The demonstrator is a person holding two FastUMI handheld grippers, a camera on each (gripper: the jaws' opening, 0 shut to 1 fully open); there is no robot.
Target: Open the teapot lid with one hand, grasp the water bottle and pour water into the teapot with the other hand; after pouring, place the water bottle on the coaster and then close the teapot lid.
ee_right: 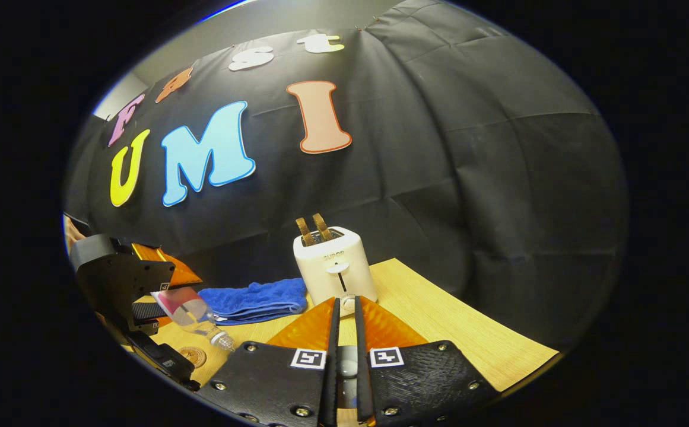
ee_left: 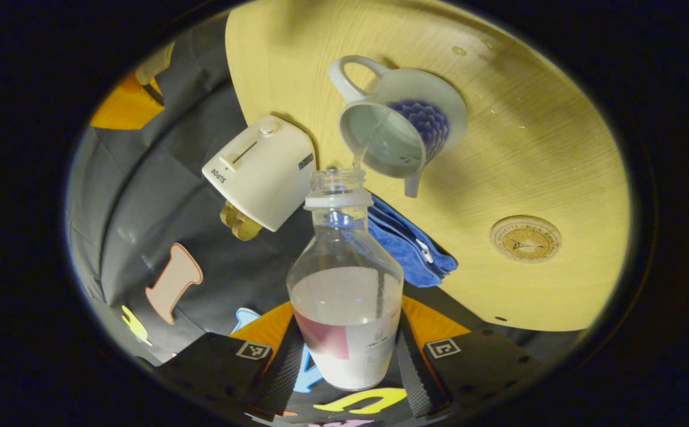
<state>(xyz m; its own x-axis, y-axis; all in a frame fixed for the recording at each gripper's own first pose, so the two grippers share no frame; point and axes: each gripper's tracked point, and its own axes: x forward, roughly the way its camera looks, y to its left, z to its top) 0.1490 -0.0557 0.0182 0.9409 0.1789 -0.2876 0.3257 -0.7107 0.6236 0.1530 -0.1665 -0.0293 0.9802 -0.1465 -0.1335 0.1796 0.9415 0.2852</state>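
Note:
A clear water bottle [ee_left: 344, 284], uncapped and about half full, is tilted, with my left gripper [ee_left: 347, 356] shut on its labelled lower body. A thin stream runs from its mouth into the open white teapot [ee_left: 403, 130], whose lid is off. The round cork coaster [ee_left: 525, 238] lies bare on the wooden table to the right of the teapot. In the right gripper view, my right gripper [ee_right: 345, 308] is shut on a small pale piece, the teapot lid [ee_right: 347, 363], mostly hidden between the fingers. Far left there, the left gripper [ee_right: 124, 284] tips the bottle [ee_right: 193, 311] above the coaster [ee_right: 193, 356].
A white toaster [ee_left: 261, 169] with toast in its slots stands at the table's back edge, and a folded blue towel [ee_left: 409, 243] lies beside it. Both appear in the right gripper view, toaster [ee_right: 333, 267] and towel [ee_right: 255, 299]. Water drops dot the wooden table [ee_left: 546, 148].

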